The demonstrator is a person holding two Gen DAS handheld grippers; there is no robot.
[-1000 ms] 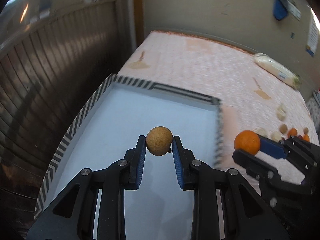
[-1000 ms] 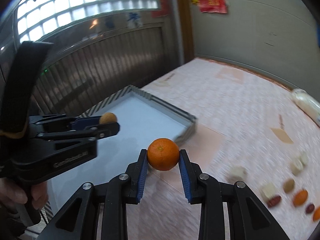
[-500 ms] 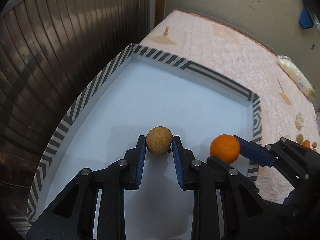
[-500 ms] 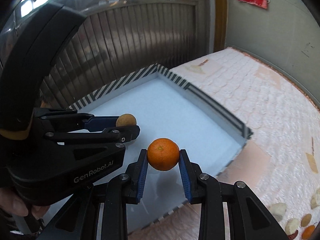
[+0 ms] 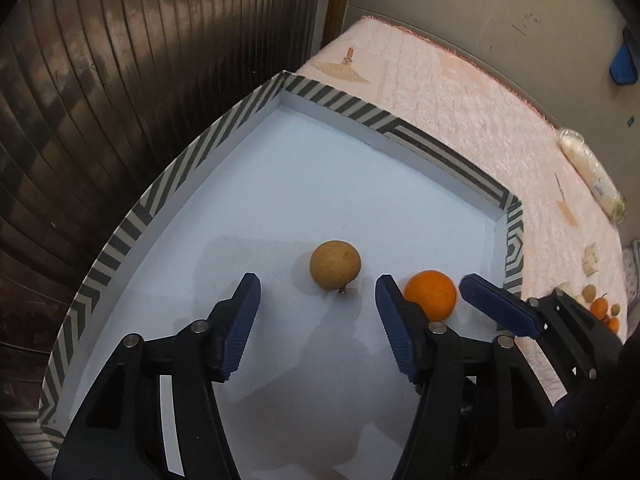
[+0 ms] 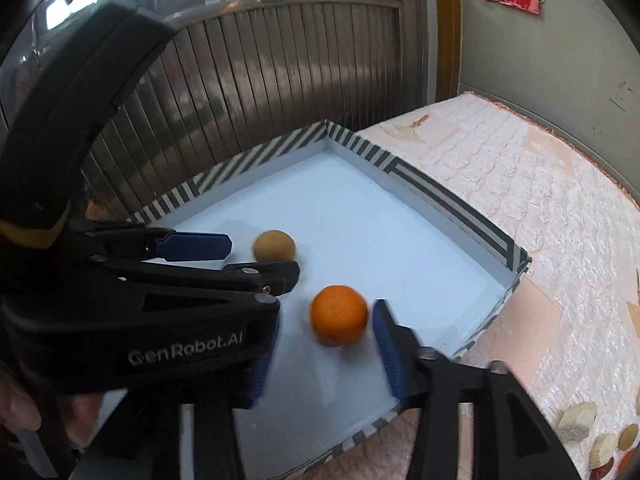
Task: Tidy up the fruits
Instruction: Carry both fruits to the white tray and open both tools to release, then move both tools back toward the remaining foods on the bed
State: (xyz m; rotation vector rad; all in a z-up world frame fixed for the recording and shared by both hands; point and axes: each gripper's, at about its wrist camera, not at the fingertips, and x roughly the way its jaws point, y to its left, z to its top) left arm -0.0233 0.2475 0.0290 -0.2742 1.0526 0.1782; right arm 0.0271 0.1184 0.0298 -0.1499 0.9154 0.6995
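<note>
Both grippers over a shallow tray (image 5: pixel 192 184) with a pale blue floor and black-and-white striped rim, set at the corner of a bed covered in a pink quilted spread (image 5: pixel 480 120). Left gripper (image 5: pixel 318 304) released, jaws just opened wide, blue pads clear of the brown round fruit (image 5: pixel 335 265); fruit resting on the tray floor ahead of the fingertips, between their lines but untouched, a small stem underneath. Right gripper (image 6: pixel 324 344) also released, jaws just opened, the orange (image 6: pixel 339 315) between the pads and slightly blurred, the right pad just beside it with a thin gap, the left pad well apart. Seen from the left wrist, the orange (image 5: pixel 431 295) on the tray floor near the right-hand rim, partly hidden behind the left gripper's right finger. Two fruits near each other, not touching.

Left gripper's black body crowding the left side of the right wrist view, overlapping the right gripper's left finger and covering the lower edge of the brown fruit. A hand (image 6: pixel 16 412) at the lower left edge. Dark ribbed wall panelling (image 5: pixel 120 80) close behind the tray. More small fruits and pale pieces (image 6: pixel 592 436) on the spread beyond the tray's right rim; a plastic-wrapped roll (image 5: pixel 592 168) farther along the bed.
</note>
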